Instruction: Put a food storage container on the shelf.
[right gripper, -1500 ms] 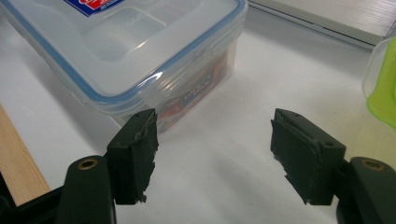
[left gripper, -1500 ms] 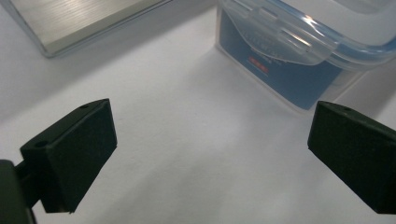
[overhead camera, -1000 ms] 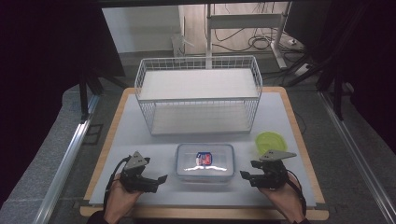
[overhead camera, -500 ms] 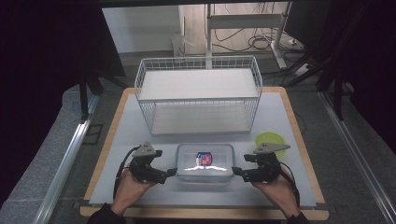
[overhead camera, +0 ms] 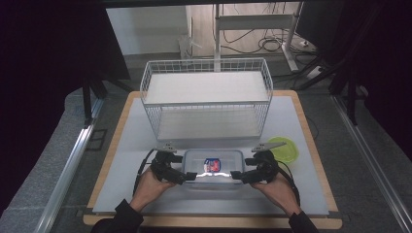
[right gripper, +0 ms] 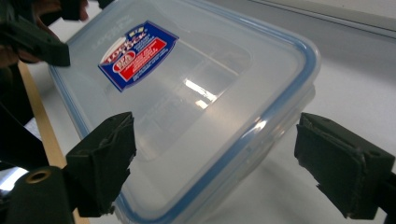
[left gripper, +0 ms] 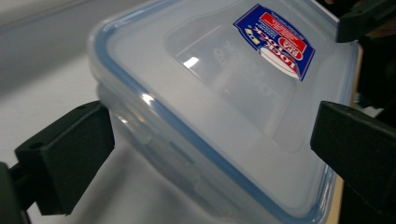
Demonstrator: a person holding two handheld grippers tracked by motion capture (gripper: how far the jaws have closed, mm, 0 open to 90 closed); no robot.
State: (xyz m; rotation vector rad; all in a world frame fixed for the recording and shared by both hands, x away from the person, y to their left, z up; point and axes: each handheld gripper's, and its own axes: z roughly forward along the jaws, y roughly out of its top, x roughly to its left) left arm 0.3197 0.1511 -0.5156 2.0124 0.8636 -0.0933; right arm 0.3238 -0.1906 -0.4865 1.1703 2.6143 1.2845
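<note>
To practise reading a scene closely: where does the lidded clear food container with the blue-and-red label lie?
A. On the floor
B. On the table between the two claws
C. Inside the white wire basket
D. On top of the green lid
B: the food container rests on the table, flanked by the left claw and right claw, in front of the wire basket.

A grey floor (overhead camera: 58, 160) surrounds the wood-edged table (overhead camera: 311, 141); behind stands a desk frame (overhead camera: 252, 24) over cables (overhead camera: 272, 46), seemingly unlit sides.
</note>
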